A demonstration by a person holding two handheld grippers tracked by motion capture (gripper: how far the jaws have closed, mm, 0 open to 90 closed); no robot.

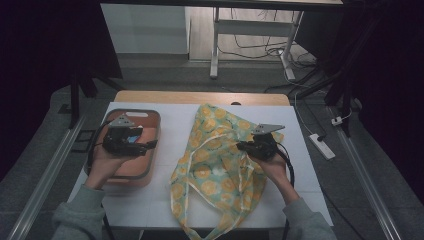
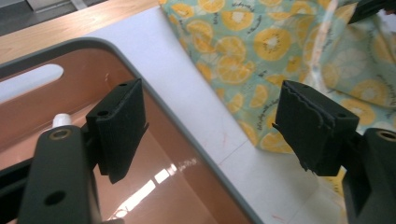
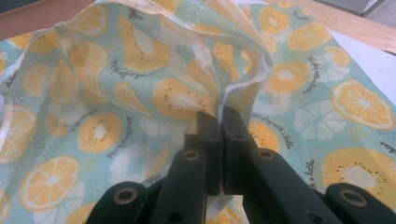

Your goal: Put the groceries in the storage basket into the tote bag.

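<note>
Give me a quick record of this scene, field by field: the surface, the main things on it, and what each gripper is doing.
surface: white table top with a wooden strip at the far edge
bag: fruit-print cloth bag, lying crumpled at the middle of the table
tray: orange tray with a grey rim, left of the bag, apart from it
left gripper: open, nothing between the pads, over the tray's right rim
right gripper: shut on a raised fold of the bag's cloth

A lab-like recording room: dark curtains (image 1: 45,60), bare desk frame (image 1: 250,40), floor cables (image 1: 260,50), power strip (image 1: 322,146).
</note>
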